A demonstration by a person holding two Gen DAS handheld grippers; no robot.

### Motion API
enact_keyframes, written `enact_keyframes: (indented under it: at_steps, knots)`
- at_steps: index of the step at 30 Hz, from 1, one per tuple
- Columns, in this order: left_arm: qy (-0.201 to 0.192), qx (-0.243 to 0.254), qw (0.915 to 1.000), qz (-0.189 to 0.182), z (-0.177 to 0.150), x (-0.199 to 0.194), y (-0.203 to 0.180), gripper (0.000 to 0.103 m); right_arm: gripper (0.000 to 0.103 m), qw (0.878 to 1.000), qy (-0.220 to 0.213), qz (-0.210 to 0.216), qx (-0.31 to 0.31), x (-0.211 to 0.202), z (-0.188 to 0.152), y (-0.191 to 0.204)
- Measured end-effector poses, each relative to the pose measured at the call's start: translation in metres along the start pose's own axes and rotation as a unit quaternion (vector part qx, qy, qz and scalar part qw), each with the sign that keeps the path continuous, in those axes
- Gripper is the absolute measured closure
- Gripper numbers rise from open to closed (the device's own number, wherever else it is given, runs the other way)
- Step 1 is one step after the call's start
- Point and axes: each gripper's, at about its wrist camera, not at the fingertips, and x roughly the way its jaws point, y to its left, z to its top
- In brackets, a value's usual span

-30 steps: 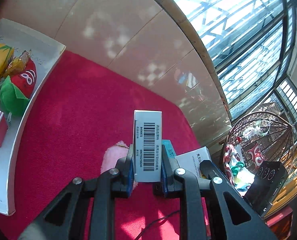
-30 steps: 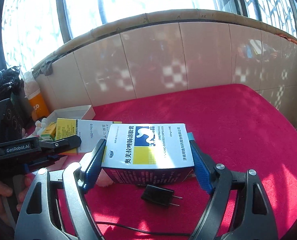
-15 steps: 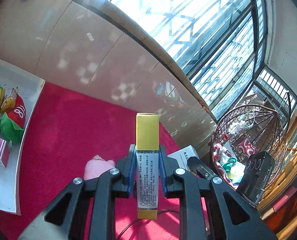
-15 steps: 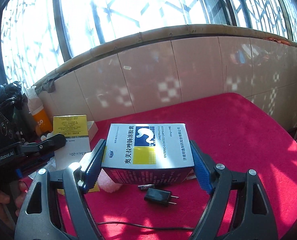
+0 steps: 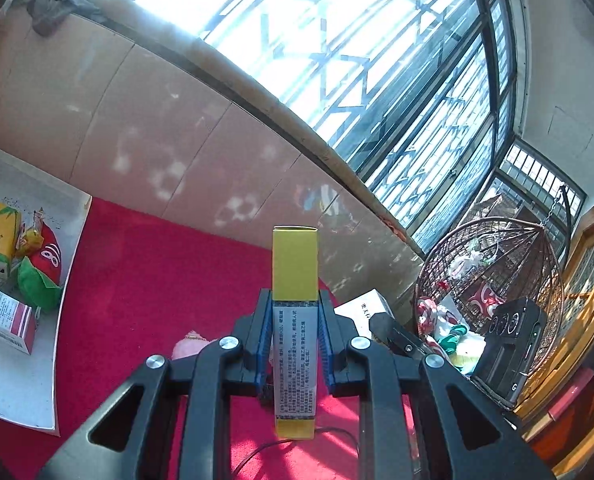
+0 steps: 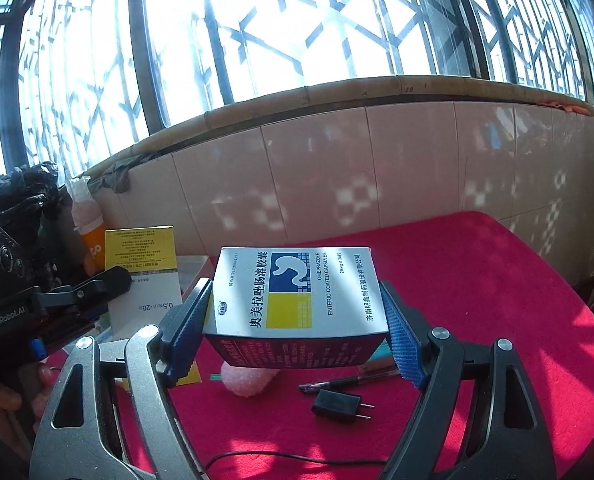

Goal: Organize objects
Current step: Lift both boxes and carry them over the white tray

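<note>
Both grippers loaded, each clamped on 1 box above the red desk.

Left gripper (image 5: 295, 340) pinches the narrow yellow box (image 5: 295, 280) upright between its blue pads, box sticking out past the fingertips. Right gripper (image 6: 297, 328) squeezes the wide white omeprazole box (image 6: 297, 292) flat across its span. Below the right gripper on the desk (image 6: 477, 280): pink ball (image 6: 247, 382), pen (image 6: 349, 381), black plug (image 6: 339, 406). White tray (image 5: 25, 380) with other items sits well left of the left gripper.

left gripper (image 5: 295, 336) clamped, right gripper (image 6: 295, 328) clamped, both raised
</note>
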Motion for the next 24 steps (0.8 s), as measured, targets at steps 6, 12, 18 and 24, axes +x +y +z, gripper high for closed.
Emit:
enact_keyframes:
  at_steps: [6,12,18,24]
  knots:
    - [-0.022,-0.009,0.9997,0.007,0.006,-0.017,0.009,0.083,0.023,1.000,-0.004,0.015,-0.024,0.001,0.009,0.024]
    - [-0.053,-0.017,0.9983,0.018,0.014,-0.041,0.022,0.083,0.023,0.998,-0.003,0.036,-0.048,0.008,0.018,0.053]
    - [-0.088,-0.027,0.9950,0.039,0.024,-0.068,0.039,0.083,0.023,0.996,0.004,0.062,-0.071,0.022,0.030,0.084]
    - [-0.124,-0.046,0.9885,0.072,0.032,-0.101,0.067,0.083,0.023,0.991,0.024,0.090,-0.091,0.047,0.040,0.121]
